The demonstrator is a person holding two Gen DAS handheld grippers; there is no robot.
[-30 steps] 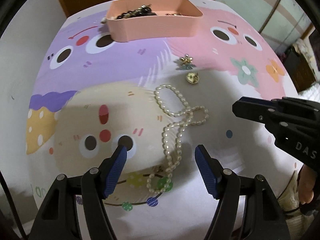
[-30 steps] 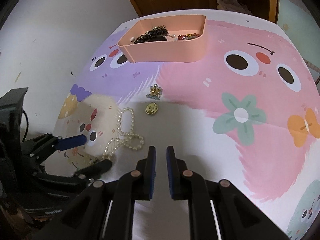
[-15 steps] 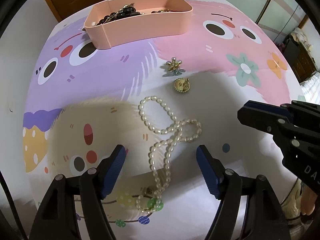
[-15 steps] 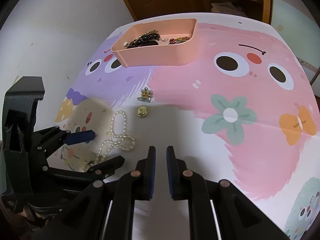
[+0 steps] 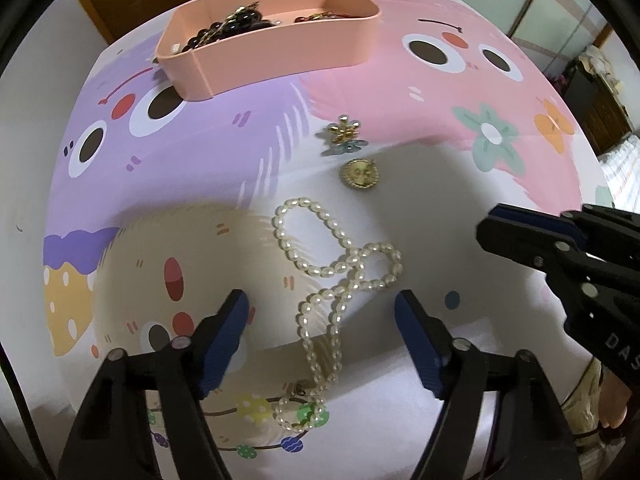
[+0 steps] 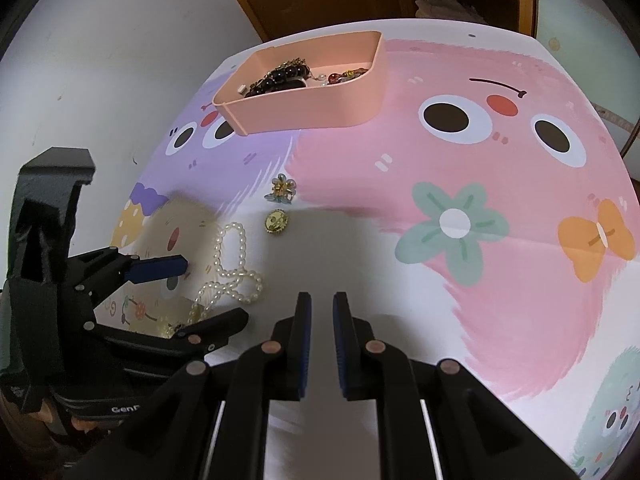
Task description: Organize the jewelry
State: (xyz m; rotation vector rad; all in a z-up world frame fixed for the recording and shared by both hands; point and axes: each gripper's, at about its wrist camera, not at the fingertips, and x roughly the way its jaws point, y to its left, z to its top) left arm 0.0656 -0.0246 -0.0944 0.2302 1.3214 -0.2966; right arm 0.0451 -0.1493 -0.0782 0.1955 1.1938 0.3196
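Left wrist view: the left gripper (image 5: pixel 322 312) points steeply down over the pearl necklace (image 5: pixel 332 276), which lies looped on the cartoon-print mat (image 5: pixel 224 148).
Change: compared with a second ago the left gripper has slid across the mat, so the necklace's middle strands now sit between its blue pads rather than mostly ahead of them.
Left jaws: released and wide, and they have just been closing a little; the strands run between the pads, but neither pad touches them.
Meaning for the task: this looks like the line-up for picking the necklace, with the grasp itself not yet made.
Necklace and fingers: two loops lie beyond the fingertips, a doubled strand passes through the gap, and the clasp end trails back under the gripper body.
Right gripper (image 6: pixel 322 308): clenched nearly together on nothing, hovering over bare mat just to the right of the necklace.
Other loose pieces: a flower brooch (image 5: pixel 344 136) and a round gold brooch (image 5: pixel 359 174) lie apart from each other between the necklace and the tray.
Pink tray (image 5: pixel 280 56): at the far edge of the mat, already holding dark beads and other pieces.
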